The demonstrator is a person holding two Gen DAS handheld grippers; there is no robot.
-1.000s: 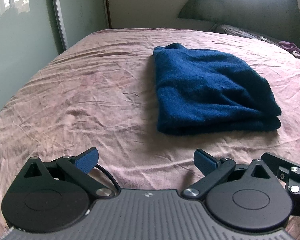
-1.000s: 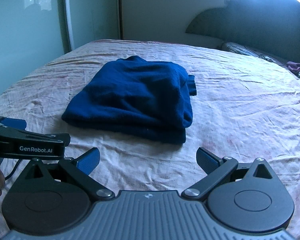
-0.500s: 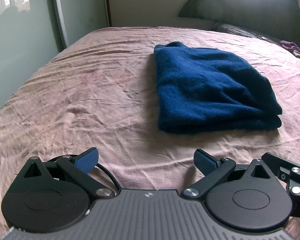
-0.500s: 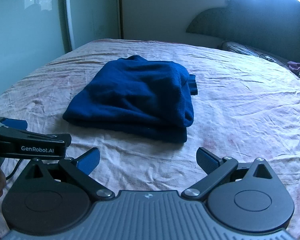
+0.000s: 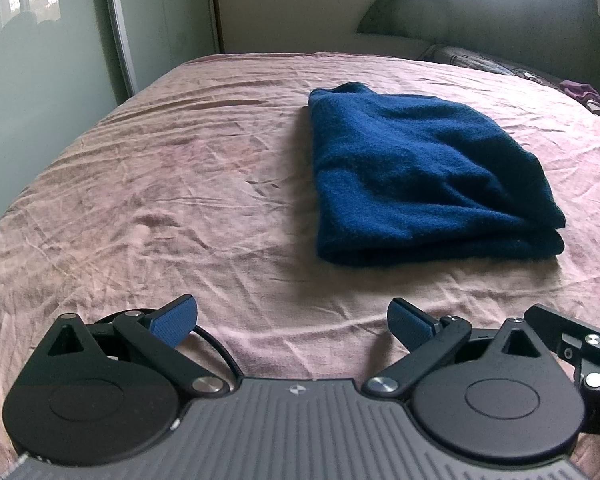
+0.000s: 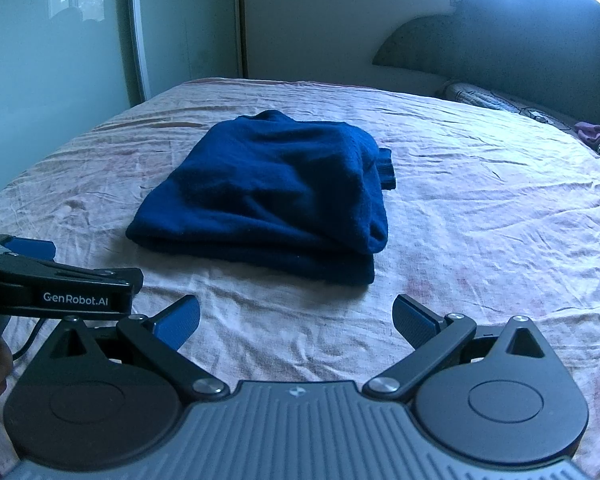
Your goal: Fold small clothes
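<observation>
A dark blue garment (image 5: pixel 420 176) lies folded in layers on the pink bed sheet (image 5: pixel 160 200). It also shows in the right wrist view (image 6: pixel 276 192), with a small cuff sticking out at its far right side. My left gripper (image 5: pixel 292 322) is open and empty, held back from the garment's near edge and to its left. My right gripper (image 6: pixel 296 320) is open and empty, just short of the garment's near edge. The left gripper's side also shows at the left of the right wrist view (image 6: pixel 56 292).
A dark headboard (image 6: pixel 520 48) stands at the far right with pillows (image 6: pixel 496 100) and a purple cloth (image 6: pixel 596 134) by it. Glossy wardrobe doors (image 6: pixel 60 60) line the left side. The sheet (image 6: pixel 480 220) is wrinkled around the garment.
Both views have drifted slightly, so the garment sits a touch higher in frame. The garment itself has not moved and both grippers stay open.
</observation>
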